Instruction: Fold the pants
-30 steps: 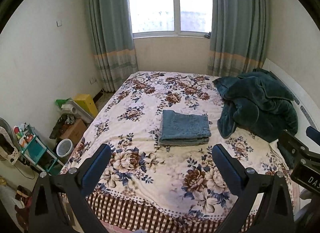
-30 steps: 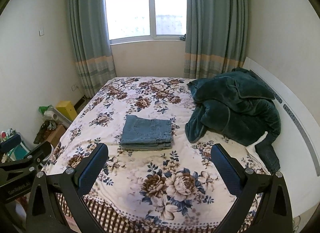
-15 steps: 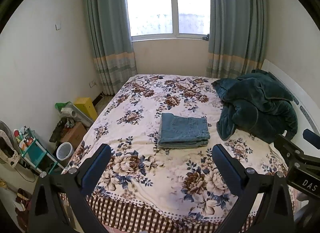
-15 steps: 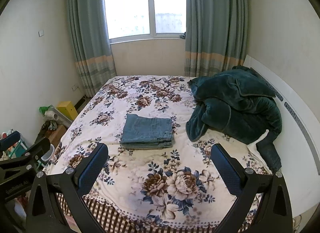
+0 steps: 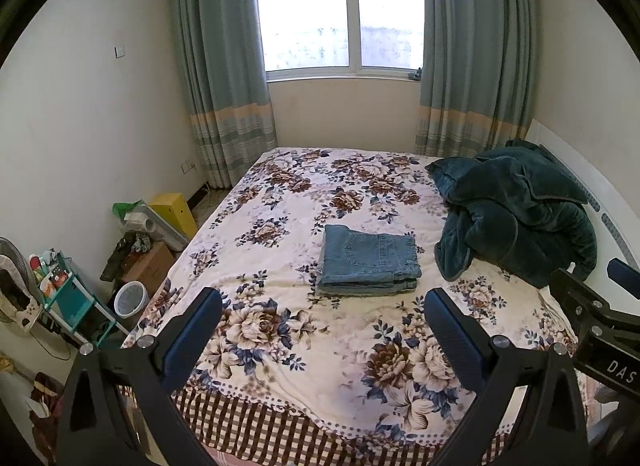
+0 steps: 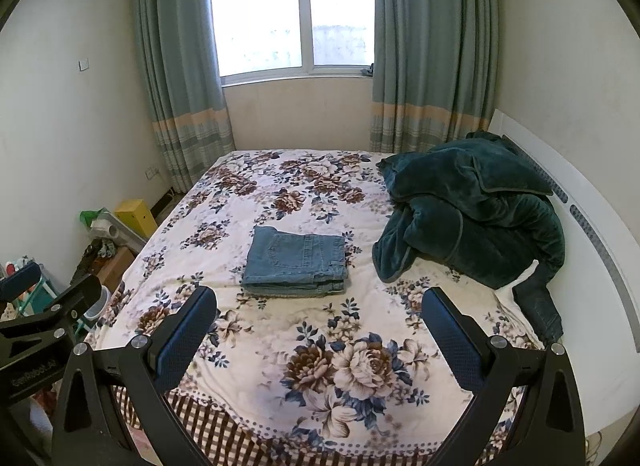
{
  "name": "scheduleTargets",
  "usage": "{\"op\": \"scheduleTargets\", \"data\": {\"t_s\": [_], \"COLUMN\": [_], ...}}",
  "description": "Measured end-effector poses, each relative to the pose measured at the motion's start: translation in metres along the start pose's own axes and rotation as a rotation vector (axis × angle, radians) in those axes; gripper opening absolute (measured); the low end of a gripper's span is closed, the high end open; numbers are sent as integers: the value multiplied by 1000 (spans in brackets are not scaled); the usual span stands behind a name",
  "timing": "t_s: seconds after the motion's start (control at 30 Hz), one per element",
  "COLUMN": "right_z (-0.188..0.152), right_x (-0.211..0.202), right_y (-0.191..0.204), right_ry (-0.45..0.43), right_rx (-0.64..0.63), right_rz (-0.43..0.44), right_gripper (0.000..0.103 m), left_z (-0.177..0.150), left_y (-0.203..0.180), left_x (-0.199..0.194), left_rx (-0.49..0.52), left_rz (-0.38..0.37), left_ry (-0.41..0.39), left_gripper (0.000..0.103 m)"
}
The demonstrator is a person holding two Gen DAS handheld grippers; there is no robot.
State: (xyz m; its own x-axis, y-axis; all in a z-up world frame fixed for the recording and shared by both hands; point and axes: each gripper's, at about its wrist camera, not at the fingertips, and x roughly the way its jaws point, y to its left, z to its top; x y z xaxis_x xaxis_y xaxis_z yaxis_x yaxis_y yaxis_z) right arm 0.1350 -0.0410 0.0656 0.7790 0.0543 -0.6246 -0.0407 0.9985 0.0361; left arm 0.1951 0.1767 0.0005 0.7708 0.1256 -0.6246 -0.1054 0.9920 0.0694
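The blue denim pants (image 5: 370, 262) lie folded into a neat rectangular stack in the middle of the floral bedspread (image 5: 320, 346), a back pocket facing up. The same stack of pants (image 6: 296, 262) shows in the right wrist view. My left gripper (image 5: 323, 320) hangs open over the bed's near end, well short of the stack, holding nothing. My right gripper (image 6: 320, 316) is also open and empty, likewise back from the pants. The right gripper's fingers (image 5: 580, 298) poke in at the right edge of the left wrist view.
A heap of dark green blanket (image 6: 472, 209) sits on the bed's right side against the white headboard (image 6: 592, 225). Left of the bed on the floor are a yellow box (image 5: 174, 211), a cardboard box (image 5: 150, 266), a white bin (image 5: 129, 298) and a teal rack (image 5: 64, 298). Curtains frame the window behind.
Both grippers have pulled back and risen slightly from the bed, so the folded pants look smaller and farther. The pants have not moved, and both grippers stay open.
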Motion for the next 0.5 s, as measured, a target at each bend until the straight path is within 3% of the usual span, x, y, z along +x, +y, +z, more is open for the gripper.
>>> {"op": "scheduleTargets", "data": {"t_s": [0.5], "right_z": [-4], "right_x": [2], "right_y": [-5], "right_ry": [4], "right_rx": [-3], "right_rz": [20], "right_gripper": [103], "left_z": [-3], "left_y": [1], "left_x": [-6], "left_rx": [-9], "left_rz": [18], "left_ry": [-8], "left_gripper": [103]}}
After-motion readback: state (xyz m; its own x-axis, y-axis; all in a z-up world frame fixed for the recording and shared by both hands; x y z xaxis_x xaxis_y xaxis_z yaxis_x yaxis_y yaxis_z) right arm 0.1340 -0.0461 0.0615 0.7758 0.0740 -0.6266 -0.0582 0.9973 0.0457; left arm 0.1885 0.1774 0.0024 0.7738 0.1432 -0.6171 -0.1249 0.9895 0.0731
